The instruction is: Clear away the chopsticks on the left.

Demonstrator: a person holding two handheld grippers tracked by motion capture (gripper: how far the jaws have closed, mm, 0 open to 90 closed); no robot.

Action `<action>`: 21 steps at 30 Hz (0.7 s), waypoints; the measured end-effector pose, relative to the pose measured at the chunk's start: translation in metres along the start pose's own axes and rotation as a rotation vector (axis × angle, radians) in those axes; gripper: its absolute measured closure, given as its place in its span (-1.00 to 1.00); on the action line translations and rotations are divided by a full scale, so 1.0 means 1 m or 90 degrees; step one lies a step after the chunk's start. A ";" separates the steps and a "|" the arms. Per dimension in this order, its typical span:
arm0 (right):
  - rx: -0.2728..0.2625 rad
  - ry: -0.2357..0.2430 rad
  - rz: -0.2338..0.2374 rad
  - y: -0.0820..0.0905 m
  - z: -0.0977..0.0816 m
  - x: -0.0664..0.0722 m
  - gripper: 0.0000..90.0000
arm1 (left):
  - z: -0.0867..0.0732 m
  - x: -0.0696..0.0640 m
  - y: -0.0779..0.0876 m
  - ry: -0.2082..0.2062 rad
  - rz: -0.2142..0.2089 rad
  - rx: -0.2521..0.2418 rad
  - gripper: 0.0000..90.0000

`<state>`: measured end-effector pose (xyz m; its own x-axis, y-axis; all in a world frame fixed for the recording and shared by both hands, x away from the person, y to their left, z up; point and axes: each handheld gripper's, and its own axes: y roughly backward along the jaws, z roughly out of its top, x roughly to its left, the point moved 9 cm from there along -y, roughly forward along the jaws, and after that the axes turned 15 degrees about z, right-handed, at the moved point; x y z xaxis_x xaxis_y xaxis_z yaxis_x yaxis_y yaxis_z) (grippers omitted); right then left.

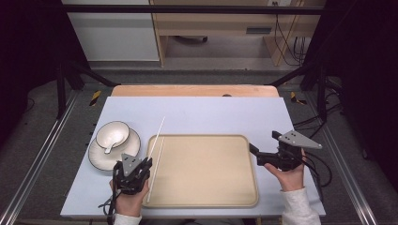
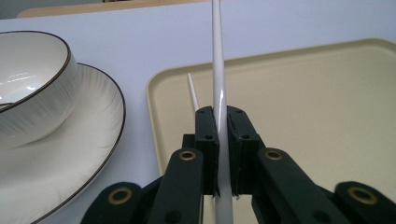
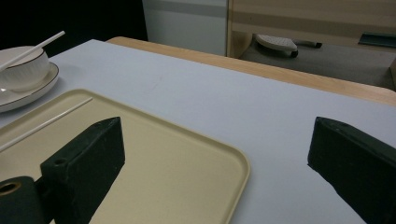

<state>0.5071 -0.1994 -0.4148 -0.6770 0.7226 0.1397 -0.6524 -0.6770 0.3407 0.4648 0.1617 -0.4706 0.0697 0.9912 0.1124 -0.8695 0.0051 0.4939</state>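
Note:
My left gripper (image 1: 148,163) is shut on a long white chopstick (image 1: 160,130) at the beige tray's (image 1: 206,197) left edge. In the left gripper view the chopstick (image 2: 218,70) runs forward from between the jaws (image 2: 222,116), past the tray's (image 2: 303,102) far rim. A second white chopstick (image 1: 158,157) lies along the tray's left side, just left of the held one (image 2: 192,93). My right gripper (image 1: 264,142) is open with nothing in it at the tray's right edge; its jaws (image 3: 215,154) stand wide apart over the tray's (image 3: 187,154) corner.
A white bowl (image 1: 113,133) with a dark rim sits on a matching plate (image 1: 99,160) left of the tray, with a spoon (image 1: 110,147) resting in it. The pale table top (image 1: 211,117) stretches bare behind the tray, up to a wooden edge (image 1: 195,90).

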 end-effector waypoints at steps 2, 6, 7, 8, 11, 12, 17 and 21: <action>0.000 0.000 0.001 0.000 0.000 0.000 -0.90 | 0.000 -0.003 0.000 0.007 0.003 -0.005 0.87; -0.003 0.001 -0.001 0.001 0.001 0.000 -0.90 | -0.004 -0.010 -0.002 0.014 0.006 -0.012 0.87; -0.003 0.001 0.000 0.001 0.001 0.000 -0.90 | -0.005 -0.012 -0.003 0.019 0.004 -0.011 0.87; -0.003 0.000 0.000 0.001 0.001 0.000 -0.90 | -0.007 -0.013 -0.003 0.021 0.002 -0.010 0.87; 0.000 -0.001 -0.001 0.000 0.000 0.000 -0.90 | -0.014 -0.018 -0.006 0.027 0.000 -0.005 0.87; 0.000 -0.002 -0.001 0.000 0.000 0.000 -0.90 | -0.017 -0.020 -0.008 0.030 0.001 -0.002 0.87; 0.004 0.000 0.000 -0.002 -0.001 0.000 -0.90 | -0.032 -0.029 -0.015 0.025 0.003 0.018 0.87; 0.007 0.002 0.001 -0.004 -0.002 0.000 -0.90 | -0.039 -0.031 -0.019 0.018 0.008 0.031 0.87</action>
<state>0.5086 -0.1970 -0.4180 -0.6789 0.7213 0.1369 -0.6479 -0.6763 0.3505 0.4602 0.1363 -0.5176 0.0441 0.9945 0.0946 -0.8452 -0.0133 0.5343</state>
